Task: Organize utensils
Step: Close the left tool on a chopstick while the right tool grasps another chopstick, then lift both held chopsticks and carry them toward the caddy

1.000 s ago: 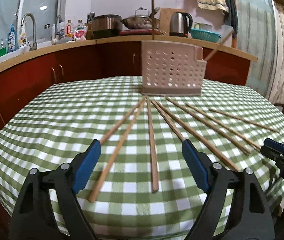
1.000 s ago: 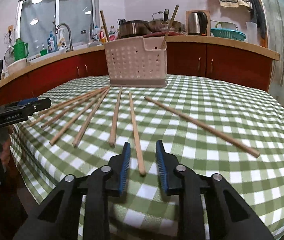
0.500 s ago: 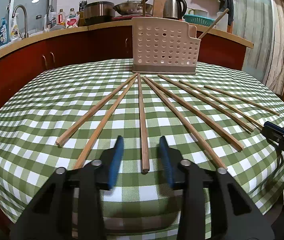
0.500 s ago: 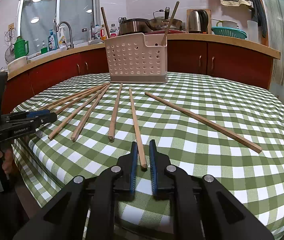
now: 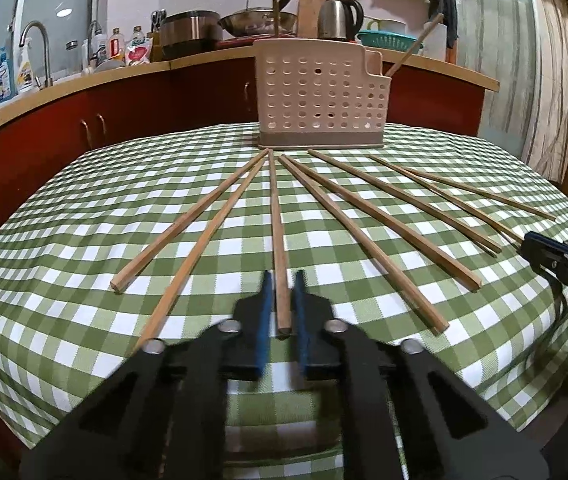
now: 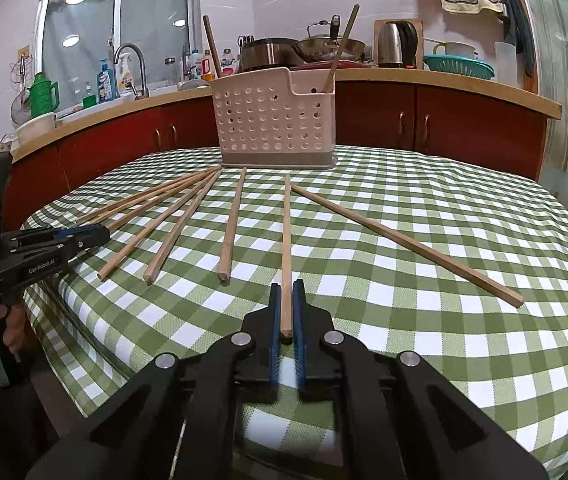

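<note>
Pinching chopsticks [image 5: 277, 240] [image 6: 286, 248], jaws narrow (both grippers [image 5: 282, 304] [image 6: 286, 312])

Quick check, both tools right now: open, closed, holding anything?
Left tool: closed on the near end of a chopstick.
Right tool: closed on the near end of another chopstick.

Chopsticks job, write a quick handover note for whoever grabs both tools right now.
Left tool: closed on the near end of the middle chopstick, which lies on the tablecloth.
Right tool: closed on the near end of another chopstick, also lying flat.
Holder stands at the far side of the table; two chopsticks already stand in it.
Left to do: lift both gripped sticks into the holder, then the six loose ones fanned out in front of it.
</note>
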`<state>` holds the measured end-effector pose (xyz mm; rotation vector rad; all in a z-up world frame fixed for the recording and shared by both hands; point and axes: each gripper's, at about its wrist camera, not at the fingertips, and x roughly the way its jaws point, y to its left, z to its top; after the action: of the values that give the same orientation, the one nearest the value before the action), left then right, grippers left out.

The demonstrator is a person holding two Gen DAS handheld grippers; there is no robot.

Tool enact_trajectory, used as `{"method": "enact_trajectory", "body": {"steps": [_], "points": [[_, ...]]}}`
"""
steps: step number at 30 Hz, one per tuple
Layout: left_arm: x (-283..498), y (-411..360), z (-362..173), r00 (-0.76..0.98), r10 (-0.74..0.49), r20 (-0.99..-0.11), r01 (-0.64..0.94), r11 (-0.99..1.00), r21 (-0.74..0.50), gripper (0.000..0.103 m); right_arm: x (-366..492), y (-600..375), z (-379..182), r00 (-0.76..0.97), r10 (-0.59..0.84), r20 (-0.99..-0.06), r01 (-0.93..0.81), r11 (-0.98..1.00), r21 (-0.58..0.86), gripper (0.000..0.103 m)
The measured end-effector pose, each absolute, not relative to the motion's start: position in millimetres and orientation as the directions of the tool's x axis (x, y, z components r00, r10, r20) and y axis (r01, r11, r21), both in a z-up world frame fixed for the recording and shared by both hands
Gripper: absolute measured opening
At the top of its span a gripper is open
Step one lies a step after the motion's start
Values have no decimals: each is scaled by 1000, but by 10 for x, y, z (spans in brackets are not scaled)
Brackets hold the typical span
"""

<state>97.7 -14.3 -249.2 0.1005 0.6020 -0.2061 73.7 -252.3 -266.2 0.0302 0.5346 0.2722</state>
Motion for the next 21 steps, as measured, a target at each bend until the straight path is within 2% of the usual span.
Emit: {"method": "enact_trajectory", "body": {"steps": [6, 21], "points": [[932, -114, -2439, 812, -147, -565, 217, 975, 58, 7, 698, -2547, -2554, 840, 260, -476, -242, 965, 99, 6], [762, -123, -1832, 899, -121, -421, 183, 977, 109, 7, 516, -2540, -1880, 914, 250, -321, -245, 968, 57, 6]]}}
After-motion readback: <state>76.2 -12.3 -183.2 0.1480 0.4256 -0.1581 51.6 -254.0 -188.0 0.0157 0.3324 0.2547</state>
